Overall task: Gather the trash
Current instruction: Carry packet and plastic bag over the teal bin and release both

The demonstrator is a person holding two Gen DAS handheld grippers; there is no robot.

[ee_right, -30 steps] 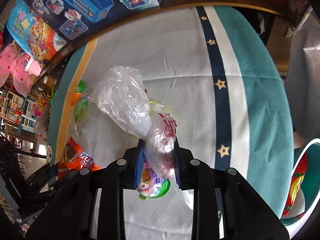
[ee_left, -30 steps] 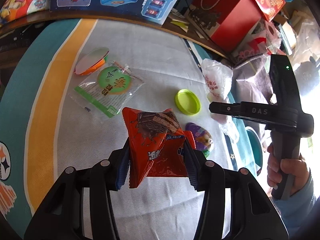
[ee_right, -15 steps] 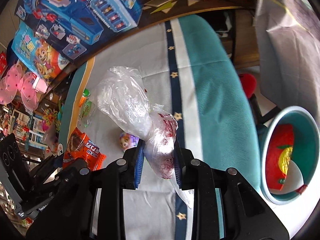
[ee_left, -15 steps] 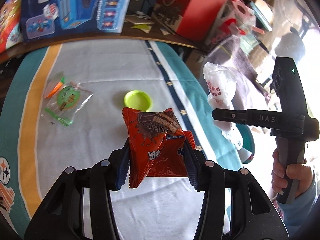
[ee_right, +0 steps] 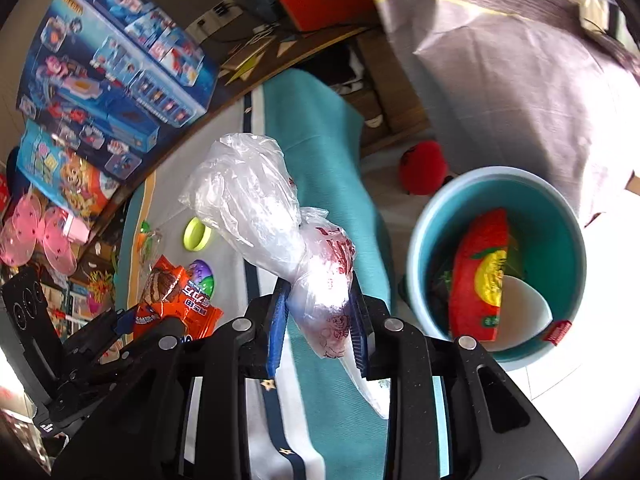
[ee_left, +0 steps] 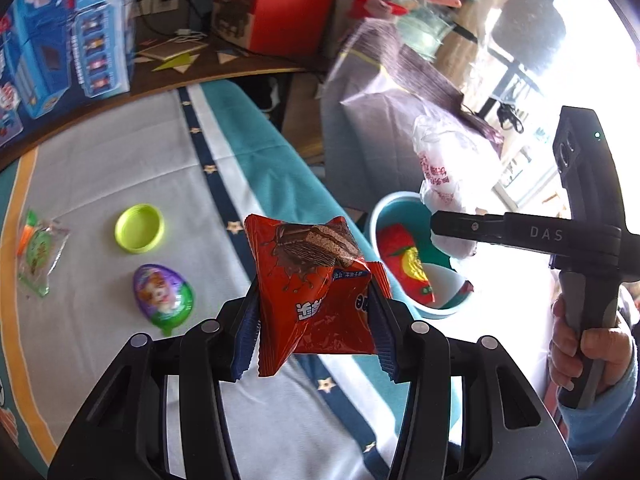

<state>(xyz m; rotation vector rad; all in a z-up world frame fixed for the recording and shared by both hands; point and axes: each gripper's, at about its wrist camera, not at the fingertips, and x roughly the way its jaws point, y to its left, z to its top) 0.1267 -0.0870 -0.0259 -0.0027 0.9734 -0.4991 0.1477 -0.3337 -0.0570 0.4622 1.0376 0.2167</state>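
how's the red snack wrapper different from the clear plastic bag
The red snack wrapper is opaque, printed with a chocolate wafer; the clear plastic bag is see-through and crumpled, with red print. The wrapper sits in the left gripper, the bag in the right gripper. Both are held off the table.

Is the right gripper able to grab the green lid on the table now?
Probably not. The right gripper already has the plastic bag between its pads, its jaws just starting to open. The green lid lies far back on the table, away from it.
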